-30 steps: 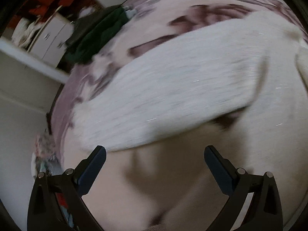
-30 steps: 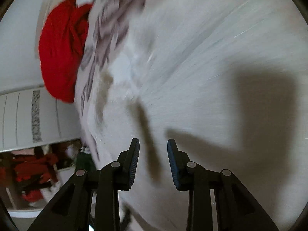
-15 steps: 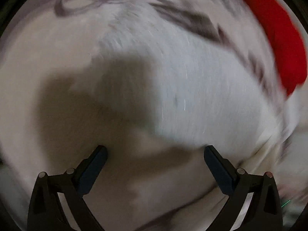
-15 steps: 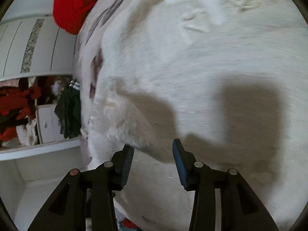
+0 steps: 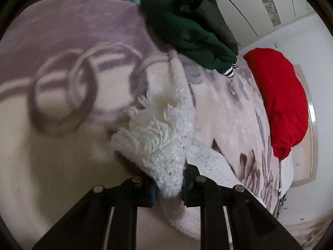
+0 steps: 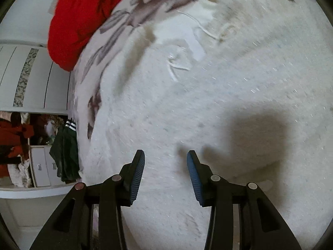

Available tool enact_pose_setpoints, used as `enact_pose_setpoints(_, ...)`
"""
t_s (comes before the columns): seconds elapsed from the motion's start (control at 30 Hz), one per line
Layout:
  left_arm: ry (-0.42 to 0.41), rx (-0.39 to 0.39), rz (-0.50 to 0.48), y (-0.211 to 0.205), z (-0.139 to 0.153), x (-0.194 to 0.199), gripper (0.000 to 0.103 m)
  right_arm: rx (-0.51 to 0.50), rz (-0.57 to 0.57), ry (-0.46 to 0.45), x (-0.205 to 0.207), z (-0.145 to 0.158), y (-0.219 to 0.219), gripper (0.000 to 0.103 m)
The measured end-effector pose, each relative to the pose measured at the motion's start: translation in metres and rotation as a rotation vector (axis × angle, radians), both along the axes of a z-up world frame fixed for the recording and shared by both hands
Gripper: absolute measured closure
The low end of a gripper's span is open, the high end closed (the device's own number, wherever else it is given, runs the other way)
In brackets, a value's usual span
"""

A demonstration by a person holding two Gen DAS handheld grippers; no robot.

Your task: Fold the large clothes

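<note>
Now clamped on the white fuzzy garment, left hand-held gripper; right hand-held gripper hovers spread above it.

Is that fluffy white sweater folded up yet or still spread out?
Mostly spread out. The white sweater lies broad across the bed, with only one bunched edge pinched in the left gripper; the right gripper hovers open.

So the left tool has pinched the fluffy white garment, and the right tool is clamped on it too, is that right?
Not quite. The left tool has indeed pinched the fluffy white garment, but the right tool is not clamped on it: the right wrist view shows its fingers spread apart, open above the white fabric, holding nothing.
</note>
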State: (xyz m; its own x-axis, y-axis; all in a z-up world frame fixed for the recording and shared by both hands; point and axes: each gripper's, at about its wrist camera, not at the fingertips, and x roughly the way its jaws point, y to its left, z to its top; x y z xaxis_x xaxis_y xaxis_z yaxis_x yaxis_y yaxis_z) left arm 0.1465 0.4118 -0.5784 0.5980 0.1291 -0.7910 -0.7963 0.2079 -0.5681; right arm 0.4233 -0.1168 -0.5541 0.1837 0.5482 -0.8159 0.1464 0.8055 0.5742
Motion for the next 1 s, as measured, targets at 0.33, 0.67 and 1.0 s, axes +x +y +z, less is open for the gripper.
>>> enact_pose_setpoints(0.33, -0.138, -0.164, -0.029, -0.014, -0.034, 0.009, 0.041, -0.136, 0.199, 0.067, 0.008, -0.042, 0.084, 0.057)
enact_pose_setpoints(0.67, 0.057, 0.269, -0.157, -0.059, 0.061, 0.051, 0.095, -0.779, 0.204, -0.042, 0.001, -0.008, 0.054, 0.027)
enact_pose_setpoints(1.0, 0.041, 0.602, -0.586, -0.201, 0.172, 0.135, 0.096, -0.648, 0.137, -0.015, -0.005, 0.011, 0.004, 0.026)
